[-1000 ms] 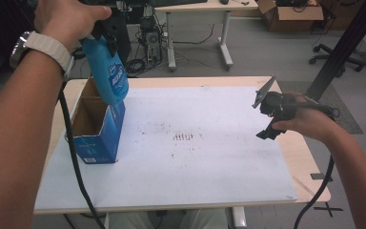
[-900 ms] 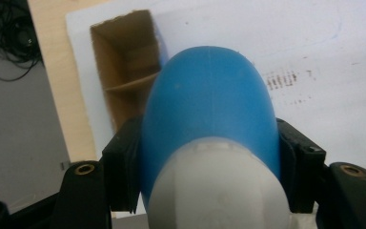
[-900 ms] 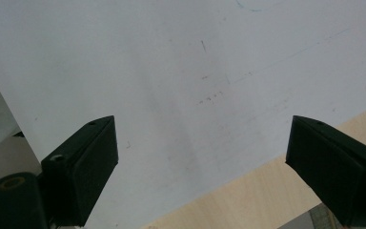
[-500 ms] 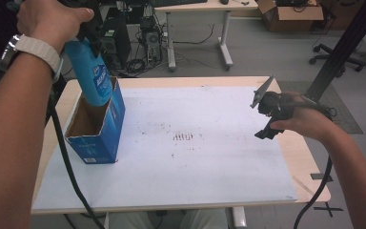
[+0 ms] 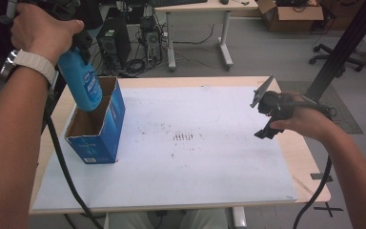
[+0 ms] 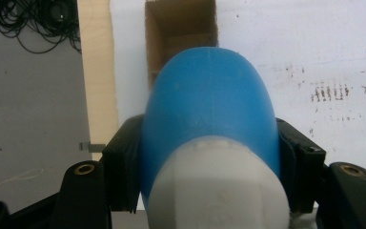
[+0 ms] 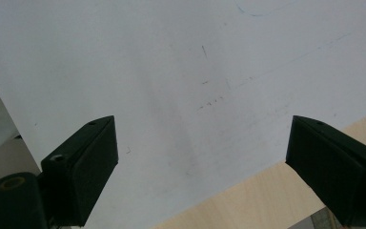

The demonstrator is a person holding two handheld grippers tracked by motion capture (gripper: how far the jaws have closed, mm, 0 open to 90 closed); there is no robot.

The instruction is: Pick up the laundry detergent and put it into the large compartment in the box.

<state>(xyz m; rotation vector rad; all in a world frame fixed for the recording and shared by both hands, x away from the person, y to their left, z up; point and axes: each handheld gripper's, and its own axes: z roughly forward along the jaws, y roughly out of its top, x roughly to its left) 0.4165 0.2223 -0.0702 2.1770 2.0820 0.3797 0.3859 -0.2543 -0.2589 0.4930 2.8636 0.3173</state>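
Observation:
A blue bottle (image 5: 84,86) with a white cap (image 6: 217,191) hangs cap-up in my left gripper (image 6: 209,160), which is shut on its upper body. The bottle's bottom end sits at the open top of a blue cardboard box (image 5: 100,136) standing at the left of the table. In the left gripper view the box's brown inside (image 6: 181,24) shows just past the bottle. A hand covers most of the left gripper (image 5: 77,42) in the high view. My right gripper (image 5: 264,120) hovers at the table's right edge, open (image 7: 200,162) with nothing between its pads.
A white sheet (image 5: 195,167) with faint marks covers the wooden table (image 5: 310,181). Behind the table stand a computer tower (image 5: 112,40), a second desk (image 5: 198,9) and a cardboard box (image 5: 290,12). A black post (image 5: 343,47) rises at the right.
The left hand has carried the bottle leftward and down, so its bottom now sits at the box's opening. The right hand has stayed where it was.

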